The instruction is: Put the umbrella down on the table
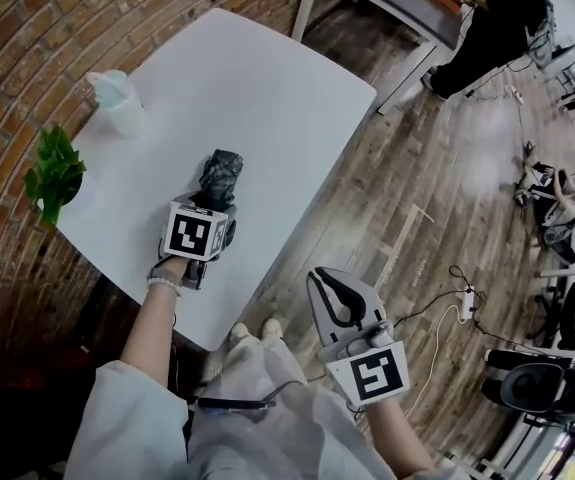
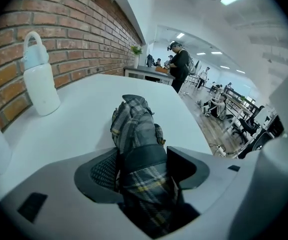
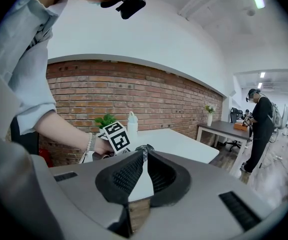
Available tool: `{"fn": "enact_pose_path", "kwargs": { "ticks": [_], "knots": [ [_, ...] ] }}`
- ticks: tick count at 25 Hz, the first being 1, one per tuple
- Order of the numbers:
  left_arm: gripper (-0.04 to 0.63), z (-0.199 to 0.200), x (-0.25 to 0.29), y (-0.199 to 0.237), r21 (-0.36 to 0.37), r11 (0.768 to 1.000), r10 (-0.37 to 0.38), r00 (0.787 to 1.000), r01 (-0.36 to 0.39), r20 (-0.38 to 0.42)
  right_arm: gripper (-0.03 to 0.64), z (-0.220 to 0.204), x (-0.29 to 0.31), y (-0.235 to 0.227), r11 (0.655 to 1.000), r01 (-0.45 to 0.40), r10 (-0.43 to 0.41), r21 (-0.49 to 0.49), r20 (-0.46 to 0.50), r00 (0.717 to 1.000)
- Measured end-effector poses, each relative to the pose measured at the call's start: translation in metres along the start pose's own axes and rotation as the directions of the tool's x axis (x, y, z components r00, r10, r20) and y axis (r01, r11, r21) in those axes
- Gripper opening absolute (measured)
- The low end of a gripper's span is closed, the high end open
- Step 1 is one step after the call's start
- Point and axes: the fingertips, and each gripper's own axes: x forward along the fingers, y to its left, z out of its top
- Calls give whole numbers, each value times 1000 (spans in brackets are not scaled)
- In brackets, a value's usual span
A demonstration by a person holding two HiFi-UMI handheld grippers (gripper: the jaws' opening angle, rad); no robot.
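Brick wall (image 1: 27, 28) runs along the far side of a white rectangular table (image 1: 287, 98). A white plastic bottle with a loop handle (image 1: 117, 103) and a small green leafy plant (image 1: 55, 173) stand by the wall edge.

The folded compact umbrella in grey plaid fabric (image 1: 220, 176) lies about mid-table, twd the 6 o'clock edge. The bottle is at 10 o'clock from it and the plant at 9.

Left gripper (image 2: 142, 151) is over the umbrella w/ jaws wide. The umbrella sits between the pads, and there's a gap on the R side, so I read no squeeze.

Right gripper (image 3: 144, 154) is at 4 o'clock from the umbrella, off the table over wood floor. Its jaws are together w/ nothing in them.

Looks: yellowish check lines, and a dark strap (image 2: 142, 156) cinching the middle. The far end is loose, crumpled folds.

Handling, my guess: light, w/ soft squashy cloth over a stiff core. Not fragile, but the fabric may slip and the round bundle may roll. Best hold is at the strap, where it's packed tightest.
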Motion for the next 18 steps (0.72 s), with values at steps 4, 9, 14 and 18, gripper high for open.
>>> {"fn": "enact_pose_path", "kwargs": {
  "ticks": [4,9,14,18],
  "knots": [
    [298,2,-11,-2,22,1000,14,999,-15,45,57,3,2,3,1000,-14,14,-5,8,1000],
    [296,12,-41,0,-42,999,23,989,-16,146,57,9,2,11,1000,-26,27,-13,18,999],
    [216,25,-89,5,-83,996,65,964,-45,259,57,25,-1,21,999,-46,47,-29,51,998],
    [81,35,-136,6,-74,991,130,920,-110,371,57,39,-6,27,998,-53,56,-38,78,995]
  ]
}}
